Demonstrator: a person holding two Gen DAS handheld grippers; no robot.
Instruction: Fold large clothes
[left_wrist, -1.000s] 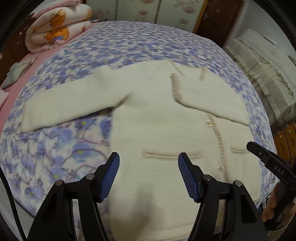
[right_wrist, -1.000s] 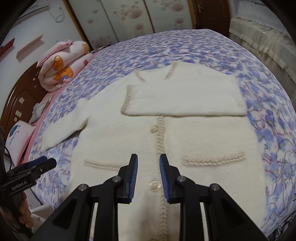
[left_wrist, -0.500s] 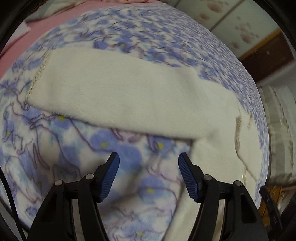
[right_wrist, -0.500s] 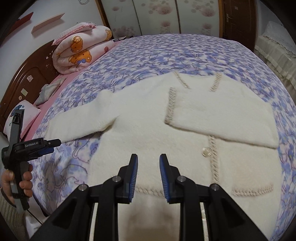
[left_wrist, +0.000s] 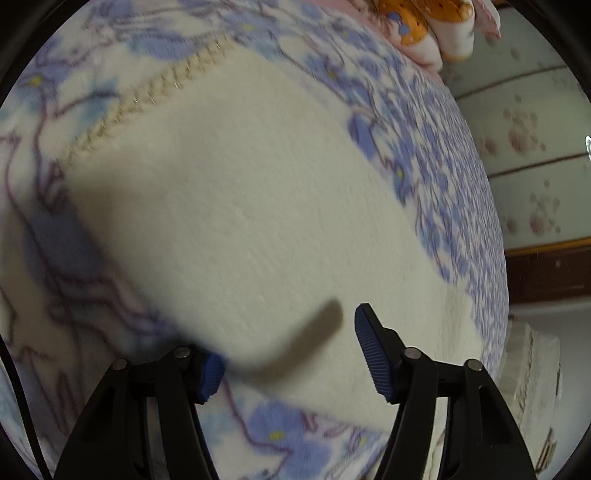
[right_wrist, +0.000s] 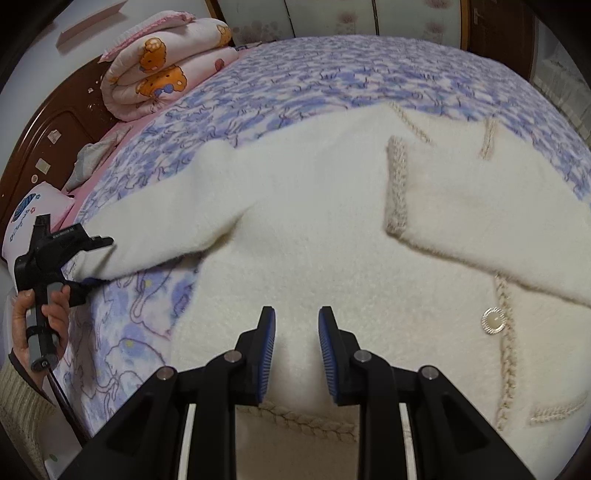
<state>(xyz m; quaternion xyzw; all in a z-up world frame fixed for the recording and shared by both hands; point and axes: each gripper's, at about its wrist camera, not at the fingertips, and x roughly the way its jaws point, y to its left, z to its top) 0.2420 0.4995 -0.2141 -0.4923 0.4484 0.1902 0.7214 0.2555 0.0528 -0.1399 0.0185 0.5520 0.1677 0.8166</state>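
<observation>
A cream knitted cardigan (right_wrist: 314, 229) with braided trim lies flat on the bed. Its right sleeve (right_wrist: 480, 214) is folded across the chest. Its left sleeve (left_wrist: 258, 203) stretches out sideways, its stitched cuff (left_wrist: 147, 99) at the far end. My left gripper (left_wrist: 288, 336) is at that sleeve's lower edge, jaws closing, one finger under the fabric and the other above it; the pads do not press. The right wrist view shows that left gripper (right_wrist: 99, 264) at the sleeve's end (right_wrist: 166, 221). My right gripper (right_wrist: 296, 314) hovers over the cardigan's body, jaws narrowly apart with nothing between them.
A blue floral bedspread (right_wrist: 369, 74) covers the bed. A rolled pink bear quilt (right_wrist: 159, 74) and a pillow (right_wrist: 29, 214) lie by the wooden headboard (right_wrist: 48, 147). Wardrobe doors (left_wrist: 535, 166) stand behind. A person's hand (right_wrist: 40, 314) holds the left gripper's handle.
My left gripper moved from the cardigan's body out to the left sleeve, rolled and sank onto its edge, jaws narrowing. My right gripper shifted left and lower over the cardigan.
</observation>
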